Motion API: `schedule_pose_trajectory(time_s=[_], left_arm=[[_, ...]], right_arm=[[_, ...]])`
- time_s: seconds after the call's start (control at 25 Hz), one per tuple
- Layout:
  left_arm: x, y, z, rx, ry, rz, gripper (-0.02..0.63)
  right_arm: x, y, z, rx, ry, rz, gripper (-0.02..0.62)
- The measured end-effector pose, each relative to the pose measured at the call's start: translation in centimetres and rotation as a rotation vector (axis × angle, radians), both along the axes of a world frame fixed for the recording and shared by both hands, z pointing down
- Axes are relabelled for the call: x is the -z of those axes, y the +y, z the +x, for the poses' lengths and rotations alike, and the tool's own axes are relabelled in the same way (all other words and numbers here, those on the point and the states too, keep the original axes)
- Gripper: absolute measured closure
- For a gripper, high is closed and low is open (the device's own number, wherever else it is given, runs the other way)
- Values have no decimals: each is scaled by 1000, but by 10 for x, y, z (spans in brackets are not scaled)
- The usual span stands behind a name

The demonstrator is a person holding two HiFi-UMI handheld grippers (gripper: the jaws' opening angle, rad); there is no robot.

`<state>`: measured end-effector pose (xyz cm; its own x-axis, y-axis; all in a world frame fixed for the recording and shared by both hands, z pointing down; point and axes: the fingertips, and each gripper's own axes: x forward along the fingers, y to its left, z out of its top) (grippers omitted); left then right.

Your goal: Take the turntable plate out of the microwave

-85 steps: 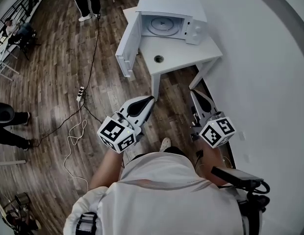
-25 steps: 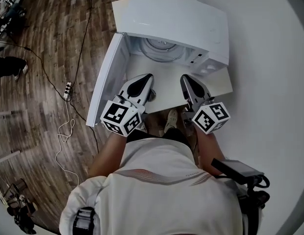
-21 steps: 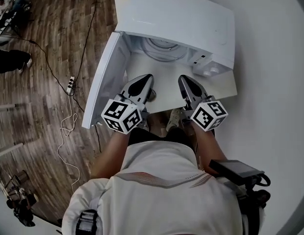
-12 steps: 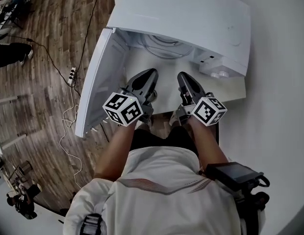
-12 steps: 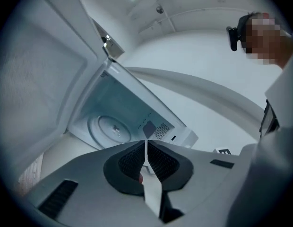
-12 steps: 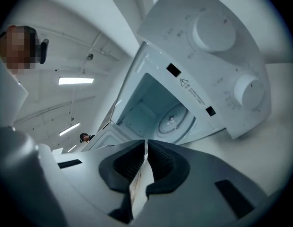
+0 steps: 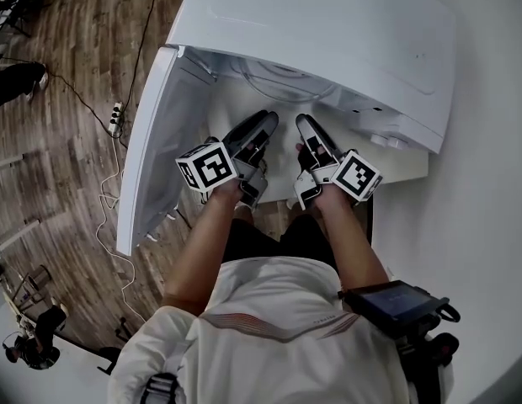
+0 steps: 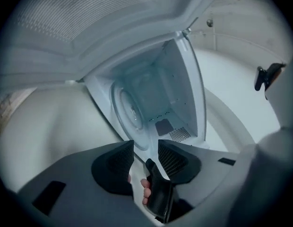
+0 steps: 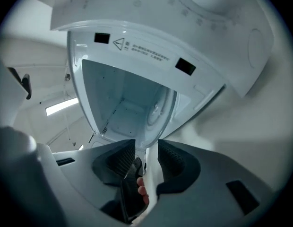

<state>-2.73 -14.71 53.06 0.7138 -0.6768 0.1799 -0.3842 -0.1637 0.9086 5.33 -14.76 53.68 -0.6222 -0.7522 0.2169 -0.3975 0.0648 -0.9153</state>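
The round glass turntable plate (image 7: 282, 76) lies inside the white microwave (image 7: 328, 23), whose door (image 7: 147, 141) hangs open at the left. Both grippers are held side by side in front of the cavity mouth, rolled onto their sides. My left gripper (image 7: 259, 131) has just been opening its jaws and stands open, the plate (image 8: 130, 111) just ahead of the gap (image 8: 145, 154), nothing pressed. My right gripper (image 7: 305, 135) has likewise just opened; its jaws (image 9: 146, 157) face the plate's rim (image 9: 161, 109) without gripping it.
The microwave sits on a small white table (image 7: 406, 163) against a white wall at the right. The open door stands close to my left arm. A power strip (image 7: 116, 118) and cables lie on the wooden floor at the left.
Both grippers sank toward the microwave's opening and rolled onto their sides. Their jaws went from shut to open. The head view has drawn closer to the microwave.
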Motion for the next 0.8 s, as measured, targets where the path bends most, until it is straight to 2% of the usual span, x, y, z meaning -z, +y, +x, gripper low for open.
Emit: schedule_pose_trajectory(time_s=[0.16,0.4,0.8], left_arm=[[-8,-1,4,27,72,-85,437],[-11,-11,12,53,178,-166,436],[-14,-20,18,46,260,-240,437]], right_arm=[[-3,-2,-1,-21,-65,-40,450],[-4,-6,-3,-45,-118,-66,446],[-12,-9,-6,-110,-202,-140,446]])
